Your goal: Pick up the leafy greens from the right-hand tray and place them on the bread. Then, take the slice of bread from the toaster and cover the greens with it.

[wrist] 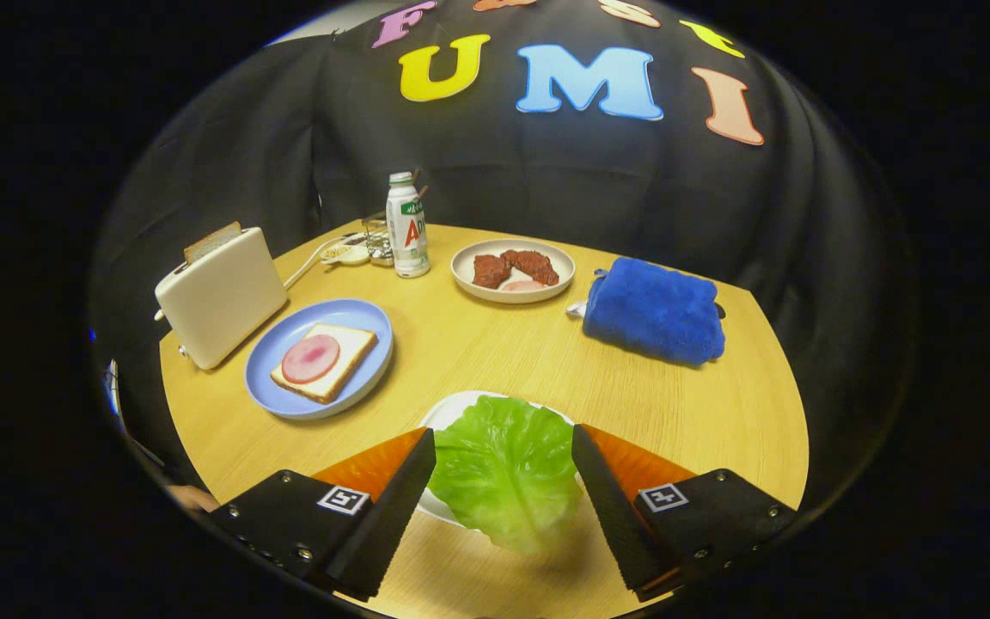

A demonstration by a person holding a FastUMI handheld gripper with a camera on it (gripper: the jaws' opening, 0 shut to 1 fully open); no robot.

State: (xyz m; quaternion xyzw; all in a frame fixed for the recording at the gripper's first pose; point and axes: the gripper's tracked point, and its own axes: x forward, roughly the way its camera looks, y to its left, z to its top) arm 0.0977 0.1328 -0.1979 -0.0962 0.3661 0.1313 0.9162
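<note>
Between the fingers: leafy greens (505, 468) on white tray (448, 413) | claw (504, 486) wide open, holding nothing | likely light, floppy, tearable; pinch near edge

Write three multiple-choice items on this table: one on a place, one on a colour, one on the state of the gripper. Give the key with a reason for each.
1. Where is the lettuce leaf?
A. on the bread slice
B. on a white plate between the fingers
C. in the toaster

2. What colour is the plate under the bread with a ham slice?
A. blue
B. red
C. black

3. How does the gripper stand?
A. shut on the bottle
B. shut on the towel
C. open

Key: 1 B, the leaf lies on the white plate, a finger at each side. 2 A, its rim is light blue. 3 C, the fingers stand wide apart around the leaf.
</note>
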